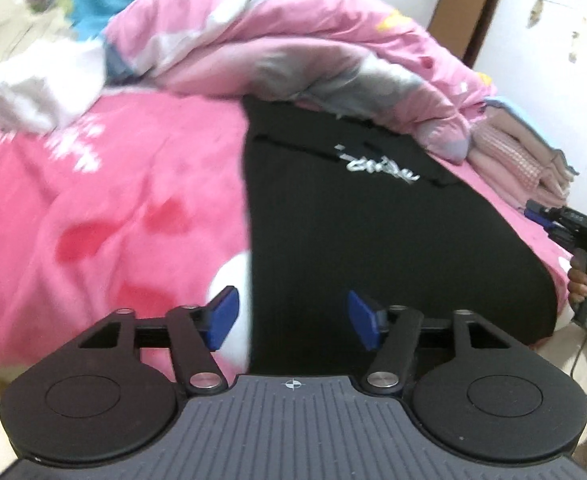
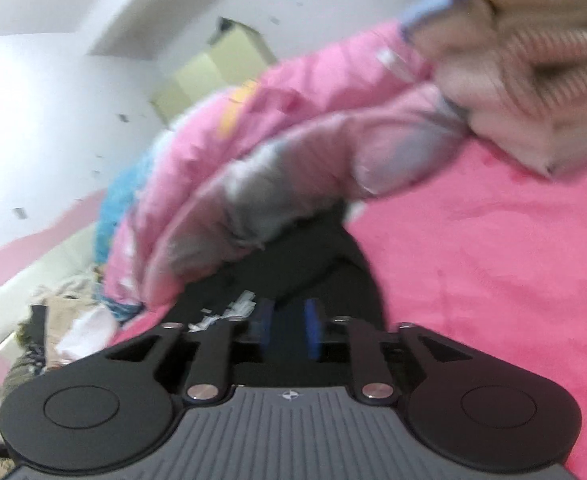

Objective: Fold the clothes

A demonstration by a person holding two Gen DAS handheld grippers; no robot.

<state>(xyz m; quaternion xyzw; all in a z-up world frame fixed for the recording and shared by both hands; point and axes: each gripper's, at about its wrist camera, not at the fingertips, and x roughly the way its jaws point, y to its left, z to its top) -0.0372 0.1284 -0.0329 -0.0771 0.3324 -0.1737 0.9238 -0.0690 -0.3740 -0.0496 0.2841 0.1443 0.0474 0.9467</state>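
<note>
A black T-shirt (image 1: 373, 220) with a white print lies flat in a long strip on the pink bed sheet (image 1: 93, 220). My left gripper (image 1: 293, 320) hovers open over the shirt's near end; its blue pads (image 1: 223, 318) stand wide apart with nothing between them. In the blurred right wrist view, my right gripper (image 2: 288, 327) is open by a narrow gap just above the black T-shirt (image 2: 333, 264), and no cloth is pinched. The right gripper (image 1: 573, 224) also shows at the right edge of the left wrist view, held by a hand (image 1: 581, 280) beside the shirt.
A bunched pink quilt (image 1: 293, 40) lies across the far end of the shirt. A stack of folded beige and pink clothes (image 1: 513, 156) sits at the right by the wall. A white garment (image 1: 41, 88) lies at the far left.
</note>
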